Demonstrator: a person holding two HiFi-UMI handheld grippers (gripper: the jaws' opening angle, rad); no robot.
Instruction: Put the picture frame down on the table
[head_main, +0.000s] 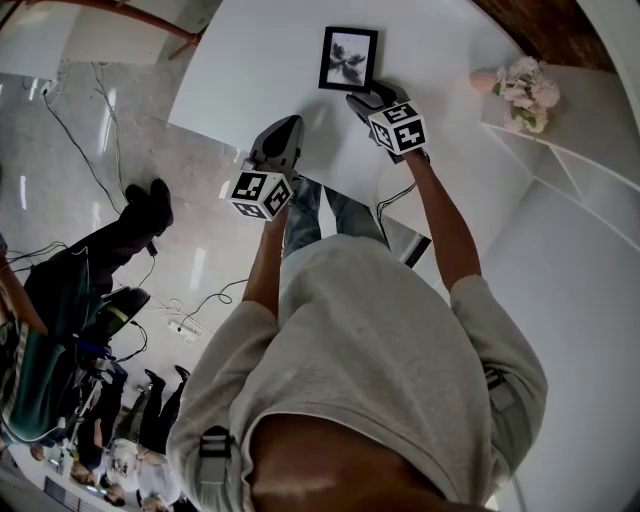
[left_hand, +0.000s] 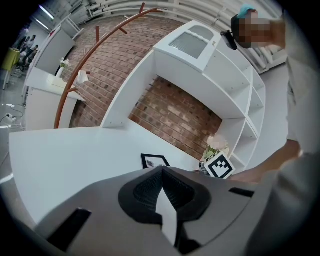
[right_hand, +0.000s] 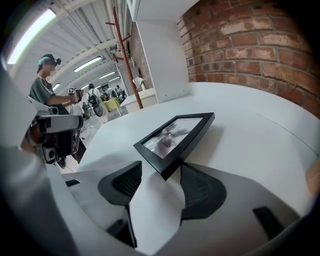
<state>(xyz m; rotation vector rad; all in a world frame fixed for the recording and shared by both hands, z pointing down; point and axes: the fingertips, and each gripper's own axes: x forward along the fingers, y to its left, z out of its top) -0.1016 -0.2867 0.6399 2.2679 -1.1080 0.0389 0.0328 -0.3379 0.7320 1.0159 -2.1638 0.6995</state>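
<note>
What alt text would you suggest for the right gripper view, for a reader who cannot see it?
A black picture frame lies flat on a white table, its near corner between the spread fingers of the right gripper. A brick wall rises behind the table, and a person stands far off at the left.

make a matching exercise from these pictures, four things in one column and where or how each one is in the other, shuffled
Things
1. black rectangular picture frame
2. left gripper
3. right gripper
4. bunch of pink and white flowers

States
A. jaws together, nothing between them
B. by the white shelves, off to the right of the frame
C. lying on the white table
D. jaws apart, one on either side of the frame's corner

Pairs: 1-C, 2-A, 3-D, 4-B
</note>
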